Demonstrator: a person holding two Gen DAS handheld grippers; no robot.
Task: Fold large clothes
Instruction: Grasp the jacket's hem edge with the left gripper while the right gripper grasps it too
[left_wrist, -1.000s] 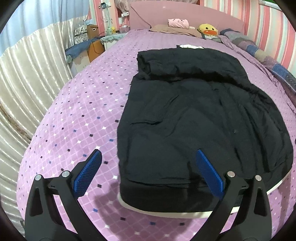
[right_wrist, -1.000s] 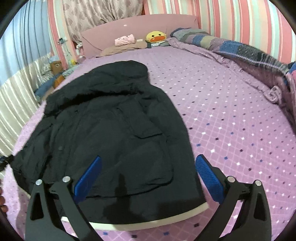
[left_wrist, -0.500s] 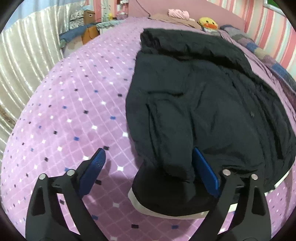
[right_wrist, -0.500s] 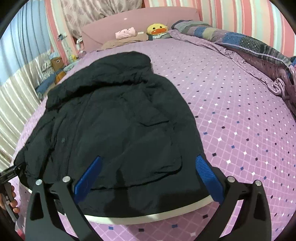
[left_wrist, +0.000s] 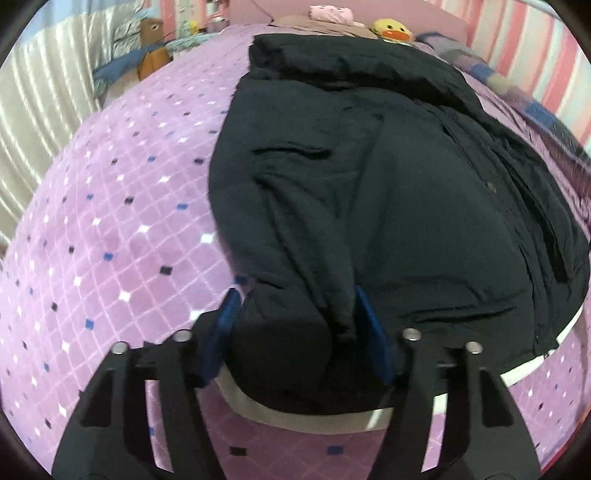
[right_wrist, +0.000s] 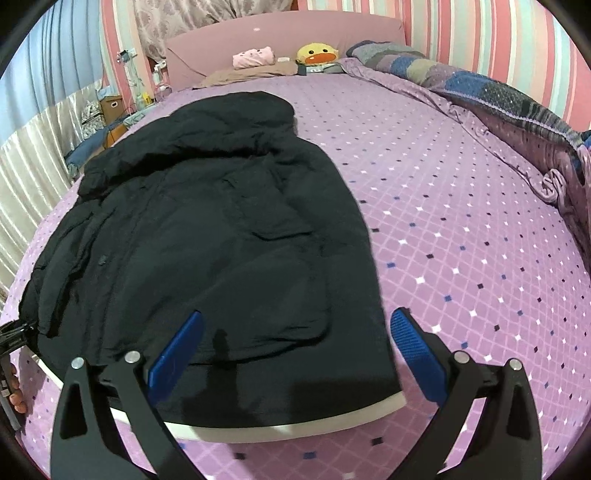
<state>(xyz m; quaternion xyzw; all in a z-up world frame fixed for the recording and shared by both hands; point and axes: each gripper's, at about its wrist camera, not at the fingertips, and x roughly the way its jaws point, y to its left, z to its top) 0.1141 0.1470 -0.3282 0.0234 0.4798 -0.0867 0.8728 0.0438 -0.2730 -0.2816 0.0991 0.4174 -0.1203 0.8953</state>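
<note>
A large black padded jacket (left_wrist: 369, 184) with a white hem band (right_wrist: 295, 424) lies flat on the purple bed (left_wrist: 110, 221), collar toward the headboard. My left gripper (left_wrist: 297, 325) is down at the jacket's near left hem corner. Its jaws are closing, and a bunched fold of black fabric fills the gap, touching both blue pads. My right gripper (right_wrist: 295, 347) stands open just above the jacket (right_wrist: 221, 221) at its near right hem corner, with nothing pinched. At the far left edge of the right wrist view, the left gripper (right_wrist: 11, 332) and a hand's fingers show.
A yellow duck plush (right_wrist: 317, 53) and a pink bundle (right_wrist: 255, 57) sit by the pink headboard. A patchwork quilt (right_wrist: 498, 96) lies bunched along the bed's right side. Pale curtains (left_wrist: 37, 110) and a cardboard box (right_wrist: 110, 105) stand left of the bed.
My left gripper dropped onto the jacket's left hem corner and its jaws narrowed around a fold of fabric. The right gripper stayed open and shifted only slightly over the hem.
</note>
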